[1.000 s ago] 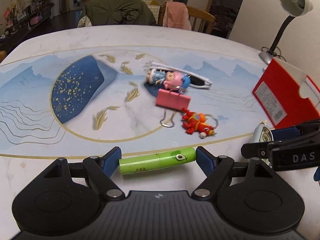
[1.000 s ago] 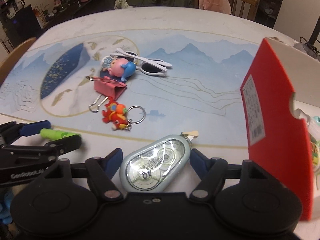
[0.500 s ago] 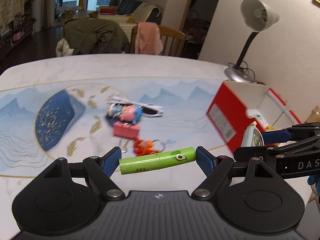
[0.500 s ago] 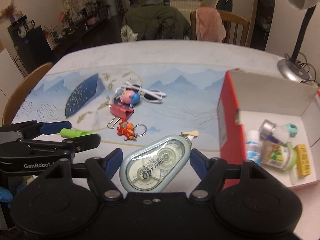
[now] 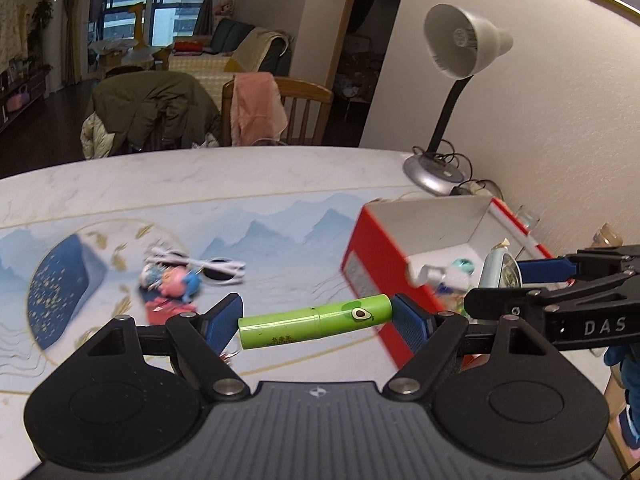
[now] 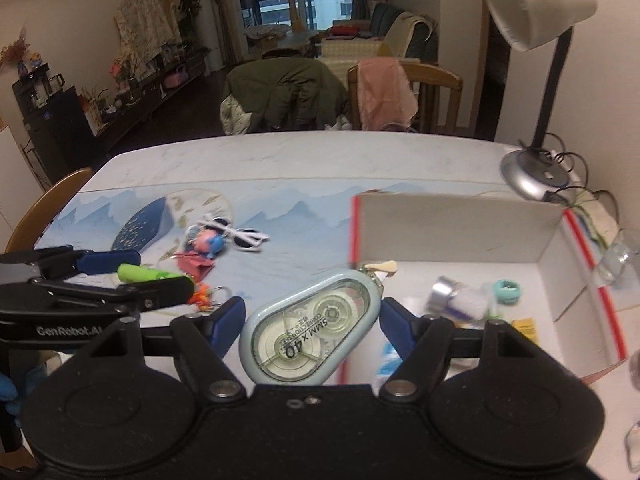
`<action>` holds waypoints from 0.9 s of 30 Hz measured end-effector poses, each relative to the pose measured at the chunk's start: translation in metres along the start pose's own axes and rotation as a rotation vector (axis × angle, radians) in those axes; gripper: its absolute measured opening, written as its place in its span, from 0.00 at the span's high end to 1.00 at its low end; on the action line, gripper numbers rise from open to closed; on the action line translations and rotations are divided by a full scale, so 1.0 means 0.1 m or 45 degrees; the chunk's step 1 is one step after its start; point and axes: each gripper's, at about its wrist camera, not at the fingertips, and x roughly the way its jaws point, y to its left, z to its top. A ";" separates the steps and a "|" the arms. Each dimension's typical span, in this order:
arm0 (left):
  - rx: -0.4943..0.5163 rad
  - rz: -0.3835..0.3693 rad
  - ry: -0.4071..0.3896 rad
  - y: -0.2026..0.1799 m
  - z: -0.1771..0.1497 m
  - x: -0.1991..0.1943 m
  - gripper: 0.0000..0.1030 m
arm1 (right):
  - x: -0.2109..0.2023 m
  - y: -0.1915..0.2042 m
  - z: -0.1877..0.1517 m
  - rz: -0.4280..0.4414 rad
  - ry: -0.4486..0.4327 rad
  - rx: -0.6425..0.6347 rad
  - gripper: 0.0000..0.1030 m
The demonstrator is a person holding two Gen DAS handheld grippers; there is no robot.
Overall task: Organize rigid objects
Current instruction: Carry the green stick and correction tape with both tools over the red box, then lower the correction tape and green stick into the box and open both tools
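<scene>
Two grippers are both loaded. Left wrist view: the left gripper (image 5: 318,320) is clamped end to end on a green tube (image 5: 315,321), held above the table (image 5: 240,184) beside the red box (image 5: 374,248). Right wrist view: the right gripper (image 6: 312,322) is closed on a correction tape dispenser (image 6: 314,330), over the box's near left corner.

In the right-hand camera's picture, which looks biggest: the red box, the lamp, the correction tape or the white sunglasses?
As they look in the right wrist view:
1. red box
2. lamp
3. correction tape, though it is held right at the camera, which swells it
4. white sunglasses
The box and lamp run close.
</scene>
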 end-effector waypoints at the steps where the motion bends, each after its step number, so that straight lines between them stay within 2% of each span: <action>1: 0.002 -0.002 -0.004 -0.06 0.03 0.02 0.21 | -0.01 -0.06 0.00 -0.001 -0.004 0.003 0.29; 14: 0.071 -0.028 0.048 -0.88 0.25 0.48 0.21 | -0.02 -0.90 -0.11 -0.068 0.004 0.018 0.29; 27: 0.179 -0.016 0.133 -1.49 0.41 1.16 0.21 | 0.26 -1.64 -0.20 -0.136 0.059 0.022 0.29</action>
